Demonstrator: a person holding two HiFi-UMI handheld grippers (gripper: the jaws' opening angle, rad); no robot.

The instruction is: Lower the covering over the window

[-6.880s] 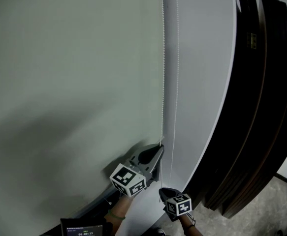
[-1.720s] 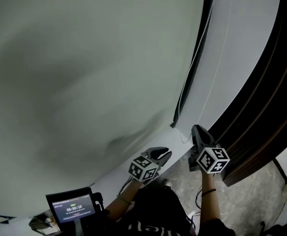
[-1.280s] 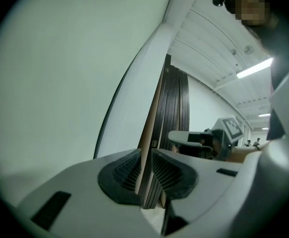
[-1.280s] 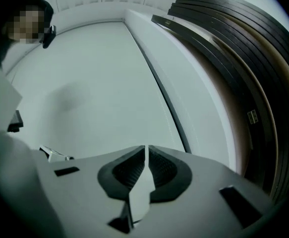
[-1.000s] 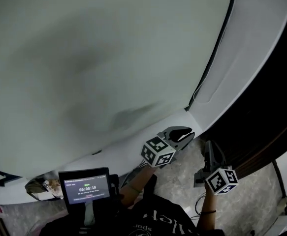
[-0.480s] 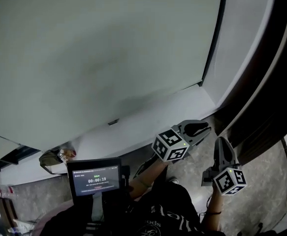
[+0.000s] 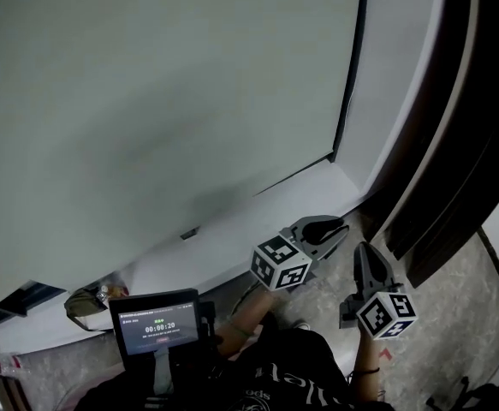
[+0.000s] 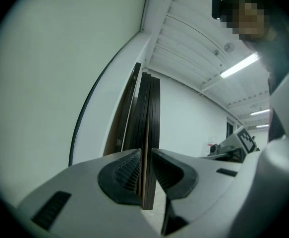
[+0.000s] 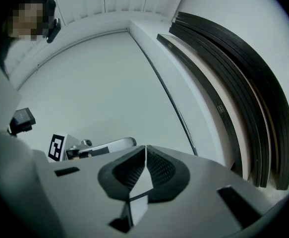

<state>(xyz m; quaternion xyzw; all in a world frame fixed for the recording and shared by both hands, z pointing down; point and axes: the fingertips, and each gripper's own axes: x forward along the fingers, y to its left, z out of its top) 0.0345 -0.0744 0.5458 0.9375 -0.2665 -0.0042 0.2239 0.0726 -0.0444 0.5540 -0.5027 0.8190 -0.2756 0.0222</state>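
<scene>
Lower centre, my left gripper (image 7: 341, 227) shows a narrow, empty gap. My right gripper (image 7: 362, 249), just right of it, is closed on nothing. The roller blind (image 7: 172, 101) fills the upper left.

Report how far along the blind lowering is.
Looks done: the blind hangs down with its bottom edge at the sill. In hand: nothing; the left tool is open and empty, the right tool shut and empty, both away from the blind. Left: nothing that shows.
</scene>
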